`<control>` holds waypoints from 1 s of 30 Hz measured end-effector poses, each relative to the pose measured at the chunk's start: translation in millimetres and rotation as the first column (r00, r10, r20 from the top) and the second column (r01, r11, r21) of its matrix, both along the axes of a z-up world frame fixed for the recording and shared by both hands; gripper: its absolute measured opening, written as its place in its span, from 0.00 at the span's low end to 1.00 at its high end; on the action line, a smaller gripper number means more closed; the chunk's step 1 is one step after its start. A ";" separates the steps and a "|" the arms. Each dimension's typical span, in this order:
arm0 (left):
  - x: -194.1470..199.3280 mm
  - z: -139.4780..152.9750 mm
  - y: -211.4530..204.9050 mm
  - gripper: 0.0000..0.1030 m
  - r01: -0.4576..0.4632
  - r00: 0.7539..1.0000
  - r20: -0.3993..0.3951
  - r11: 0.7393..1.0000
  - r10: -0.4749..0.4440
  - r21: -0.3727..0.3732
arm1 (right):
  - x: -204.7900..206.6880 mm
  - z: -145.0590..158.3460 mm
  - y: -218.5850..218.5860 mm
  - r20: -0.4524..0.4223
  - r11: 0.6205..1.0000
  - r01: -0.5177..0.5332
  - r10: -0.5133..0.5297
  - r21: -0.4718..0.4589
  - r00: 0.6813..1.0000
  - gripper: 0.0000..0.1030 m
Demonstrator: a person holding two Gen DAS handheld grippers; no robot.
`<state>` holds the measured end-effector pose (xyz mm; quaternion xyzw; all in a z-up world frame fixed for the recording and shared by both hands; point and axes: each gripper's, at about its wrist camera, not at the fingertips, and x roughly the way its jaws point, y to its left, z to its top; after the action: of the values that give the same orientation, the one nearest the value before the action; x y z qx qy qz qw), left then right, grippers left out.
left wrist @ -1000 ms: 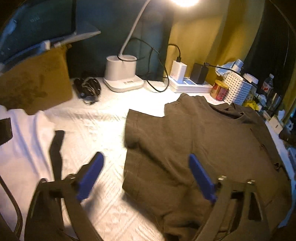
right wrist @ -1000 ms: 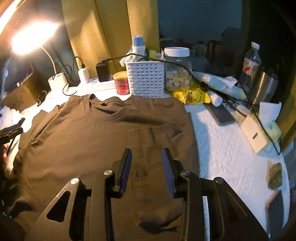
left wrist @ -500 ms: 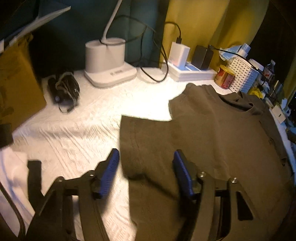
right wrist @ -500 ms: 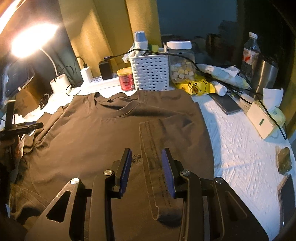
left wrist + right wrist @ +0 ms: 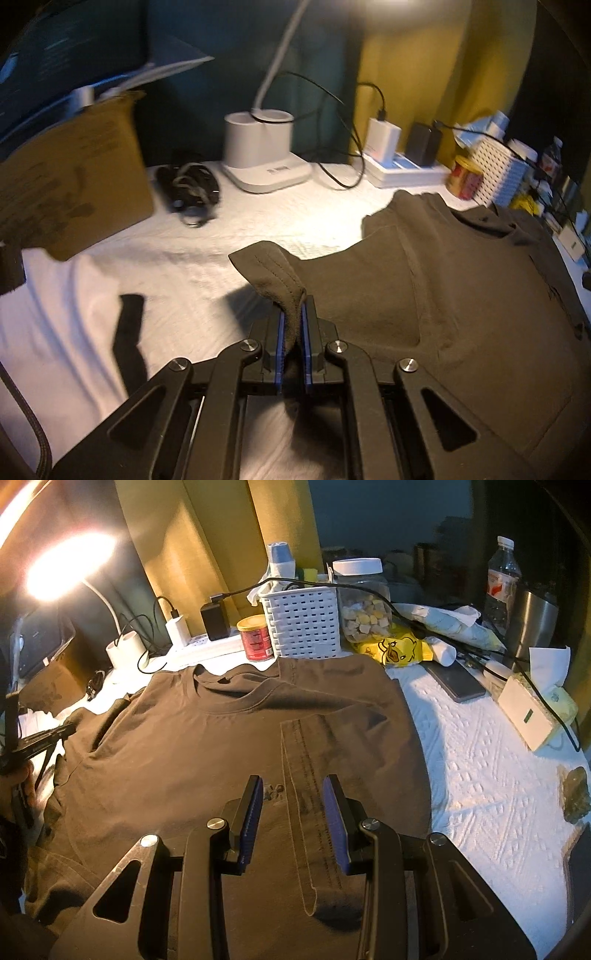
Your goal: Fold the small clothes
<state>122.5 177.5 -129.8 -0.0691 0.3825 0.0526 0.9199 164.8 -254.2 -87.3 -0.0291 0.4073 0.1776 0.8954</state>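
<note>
A brown T-shirt lies front up on the white textured cover, collar toward the far clutter. My left gripper is shut on the hem of its left sleeve, which stands up in a fold pinched between the blue pads. In the right wrist view the T-shirt fills the middle, and its right side is folded inward with a hem strip running toward me. My right gripper hovers open over that strip, its pads apart on either side of it. The left gripper shows at the far left edge.
Along the back stand a lamp base, a power strip, a red can, a white basket and a jar. A cardboard box and white cloth lie left. A phone and steel cup are right.
My left gripper moved in over the sleeve's edge, closed on it and raised it off the cover. The right gripper stayed open above the shirt.
</note>
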 end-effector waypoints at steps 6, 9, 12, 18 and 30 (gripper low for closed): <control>-12.2 14.5 -18.8 0.06 -0.009 0.999 0.048 0.999 0.007 0.042 | -5.2 4.4 -4.6 0.011 1.000 -0.008 0.008 0.021 1.000 0.35; -14.3 25.5 -31.3 0.06 0.005 0.997 0.077 0.998 -0.010 0.065 | -7.8 5.2 -8.8 0.014 1.000 -0.008 0.007 0.030 1.000 0.35; -14.3 36.3 -45.7 0.06 0.039 0.993 0.104 0.996 -0.047 0.077 | -10.7 4.8 -16.0 0.015 0.999 -0.002 0.001 0.042 1.000 0.35; -3.0 45.1 -84.9 0.06 0.138 0.984 0.105 0.986 -0.147 0.090 | -13.2 2.6 -32.3 0.013 0.997 0.019 -0.020 0.070 1.000 0.35; 23.2 12.1 -166.4 0.06 0.332 0.943 -0.013 0.938 -0.332 0.101 | -19.3 -5.2 -66.5 0.006 0.991 0.069 -0.070 0.112 0.998 0.35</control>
<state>145.7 11.1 -117.7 0.0431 0.3835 -0.0841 0.9187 145.5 -320.6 -92.4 0.0343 0.3933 0.1684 0.9032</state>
